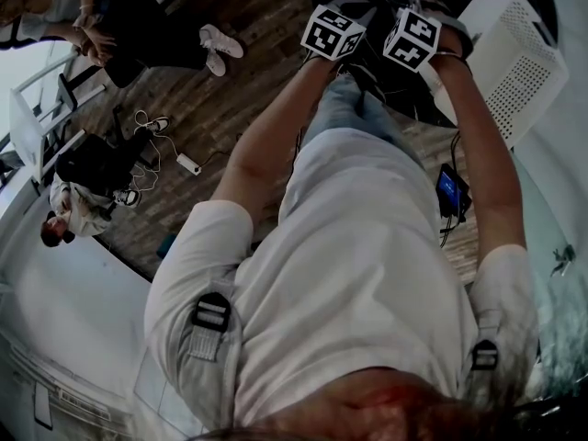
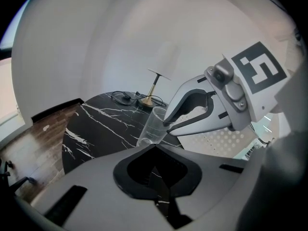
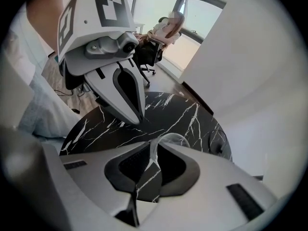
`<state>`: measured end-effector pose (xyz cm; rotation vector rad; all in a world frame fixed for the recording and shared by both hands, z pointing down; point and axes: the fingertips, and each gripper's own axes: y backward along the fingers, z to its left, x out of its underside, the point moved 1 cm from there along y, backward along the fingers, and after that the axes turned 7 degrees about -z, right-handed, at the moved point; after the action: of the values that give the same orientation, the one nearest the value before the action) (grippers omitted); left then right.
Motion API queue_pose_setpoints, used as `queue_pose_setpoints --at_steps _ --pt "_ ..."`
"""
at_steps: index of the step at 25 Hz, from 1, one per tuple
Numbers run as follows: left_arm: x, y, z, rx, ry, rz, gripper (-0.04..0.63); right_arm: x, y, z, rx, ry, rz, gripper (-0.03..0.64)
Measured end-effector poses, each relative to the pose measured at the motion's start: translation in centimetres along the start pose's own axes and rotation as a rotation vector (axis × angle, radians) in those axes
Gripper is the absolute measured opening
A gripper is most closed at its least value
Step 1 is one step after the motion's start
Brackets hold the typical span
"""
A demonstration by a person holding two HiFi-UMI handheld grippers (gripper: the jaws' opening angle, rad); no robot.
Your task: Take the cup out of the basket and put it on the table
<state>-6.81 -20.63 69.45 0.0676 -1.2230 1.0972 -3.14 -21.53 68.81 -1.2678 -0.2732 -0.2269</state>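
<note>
Plenty of bare top on the big black marble table (image 2: 96, 129), with just a small lamp (image 2: 152, 96) and its cable over at the far side; the white basket (image 2: 211, 141) sits off the table's edge on the right gripper's side, so that's the side to steer clear of. I'd say the lift-out half is done: the clear cup (image 2: 153, 124) is out of the basket and over the table, a bit tilted, its rim wall pinched in the right gripper (image 3: 153, 148); can't tell if its base touches down, so placing and letting go are left. The left gripper (image 2: 155, 147) has its tips pressed together on nothing, just beside the cup.
</note>
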Motion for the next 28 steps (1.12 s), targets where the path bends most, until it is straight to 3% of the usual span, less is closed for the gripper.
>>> queue_pose_setpoints --at_steps 15,28 --pt "-4.1 3.1 -2.4 -0.005 -0.039 -0.066 0.006 -1.2 4.7 -2.1 0.102 -0.066 -0.087 0.037" --pt "-8.8 5.6 -9.4 0.038 -0.113 -0.179 0.006 0.2 16.1 -2.2 0.26 -0.226 -0.292 0.009"
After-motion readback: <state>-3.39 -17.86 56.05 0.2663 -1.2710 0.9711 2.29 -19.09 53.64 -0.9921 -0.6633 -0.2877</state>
